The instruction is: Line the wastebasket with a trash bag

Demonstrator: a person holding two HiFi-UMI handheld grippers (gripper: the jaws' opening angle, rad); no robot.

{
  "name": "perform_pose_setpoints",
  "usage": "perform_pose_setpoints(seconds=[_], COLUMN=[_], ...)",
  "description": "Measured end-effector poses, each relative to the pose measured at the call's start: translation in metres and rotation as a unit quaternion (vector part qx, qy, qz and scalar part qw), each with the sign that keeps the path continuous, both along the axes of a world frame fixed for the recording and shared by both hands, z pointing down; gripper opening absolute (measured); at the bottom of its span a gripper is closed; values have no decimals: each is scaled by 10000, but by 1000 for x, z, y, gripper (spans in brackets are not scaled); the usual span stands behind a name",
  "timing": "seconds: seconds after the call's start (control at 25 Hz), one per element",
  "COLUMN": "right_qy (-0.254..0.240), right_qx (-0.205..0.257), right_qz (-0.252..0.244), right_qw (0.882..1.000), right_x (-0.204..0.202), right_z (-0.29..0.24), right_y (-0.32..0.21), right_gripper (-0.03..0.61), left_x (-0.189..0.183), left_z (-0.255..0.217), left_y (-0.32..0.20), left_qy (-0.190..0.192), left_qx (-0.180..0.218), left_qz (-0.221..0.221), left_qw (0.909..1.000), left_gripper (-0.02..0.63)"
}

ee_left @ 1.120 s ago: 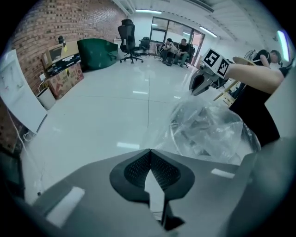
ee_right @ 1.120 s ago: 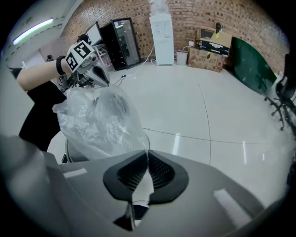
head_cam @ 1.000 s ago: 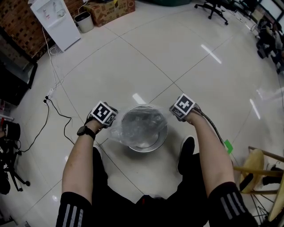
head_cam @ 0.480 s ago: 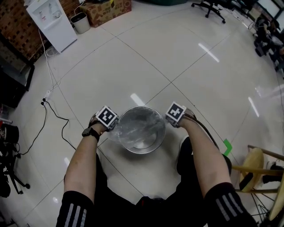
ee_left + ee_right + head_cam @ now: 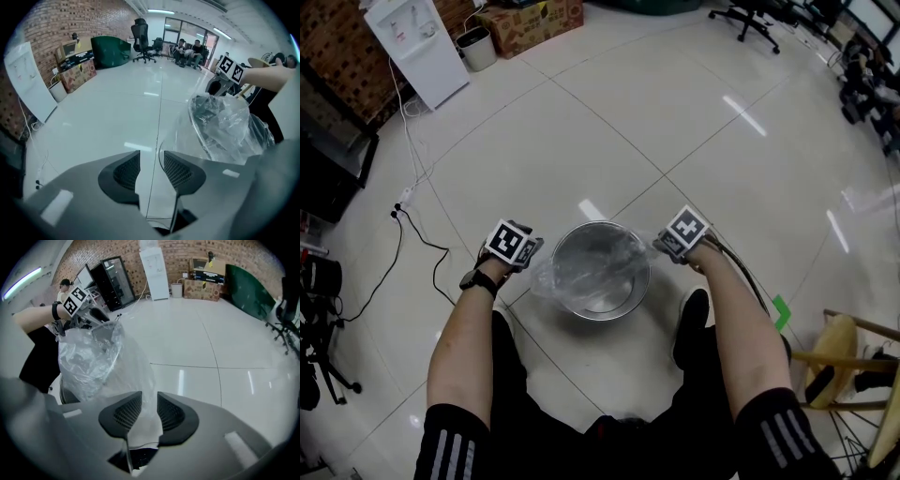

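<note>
Parted to a narrow gap at left gripper (image 5: 150,158), having just been opening; hard to tell against the pale floor (image 5: 117,117) whether any clear film lies in that gap. Parted narrowly too at right gripper (image 5: 149,401), also just been opening, with bag (image 5: 96,355) film hanging loose between the pads (image 5: 171,414), seemingly not pinched.

Outward: bag sunk into bin (image 5: 605,311), standing on the floor between the two grippers, with film spilling out past it at left and right.

Judged nearly done: lined and being let go, with perhaps only some tucking left.

Cannot see how deep the bag reaches, nor the fold at the far and near sides; glare over the inside.
</note>
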State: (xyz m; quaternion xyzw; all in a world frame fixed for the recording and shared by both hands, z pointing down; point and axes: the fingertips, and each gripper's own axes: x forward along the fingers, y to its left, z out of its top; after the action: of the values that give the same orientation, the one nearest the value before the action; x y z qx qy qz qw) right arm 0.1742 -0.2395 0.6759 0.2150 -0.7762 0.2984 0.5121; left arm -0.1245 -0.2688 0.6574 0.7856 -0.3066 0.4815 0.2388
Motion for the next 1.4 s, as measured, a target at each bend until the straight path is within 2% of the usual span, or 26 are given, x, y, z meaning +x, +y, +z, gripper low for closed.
perform_pose_setpoints(seconds=[0.16,0.32,0.4,0.52,0.72,0.92,0.96,1.08,1.12,1.32,1.4], right_qy=[-122,-102,-117,-357,-488,-57,-36,-42,-11,321,324], right_qx=[310,587,837,1131,1239,1436,1485,1440,1388,1119,1057], right_qz=[203,93,-116,-754,-1632,-1986,-2001,-2191,-2287,-2385,-2349], right_qw=[9992,9982,9964,9901,9776,9695,9685,9650,9635,9641,9657], right_x=[13,17,15,-1,-24,-27,-30,-42,-45,-37,-34], right_z=[-21,-49,-68,-91,-95,-79,-76,-70,-67,-57,-60], right_y=[-10,-8,-5,10,49,60,60,66,69,82,84], right_gripper=[117,117,117,117,122,174,194,198,189,45,43], left_x=[-6,4,12,27,53,61,62,60,59,55,55], left_z=[-21,-49,-66,-85,-101,-86,-82,-74,-72,-73,-81], left_y=[5,20,33,61,123,167,172,179,179,181,179], left_qy=[80,113,119,34,-157,-691,-791,-1014,-1071,-1209,-1192], left_qx=[239,442,520,559,601,566,581,651,673,732,818], left_qz=[48,464,699,1191,2055,2569,2629,2711,2717,2820,2825], left_qw=[9997,9979,9961,9913,9767,9623,9598,9550,9540,9489,9483], left_gripper=[152,152,152,152,152,154,166,166,166,132,132])
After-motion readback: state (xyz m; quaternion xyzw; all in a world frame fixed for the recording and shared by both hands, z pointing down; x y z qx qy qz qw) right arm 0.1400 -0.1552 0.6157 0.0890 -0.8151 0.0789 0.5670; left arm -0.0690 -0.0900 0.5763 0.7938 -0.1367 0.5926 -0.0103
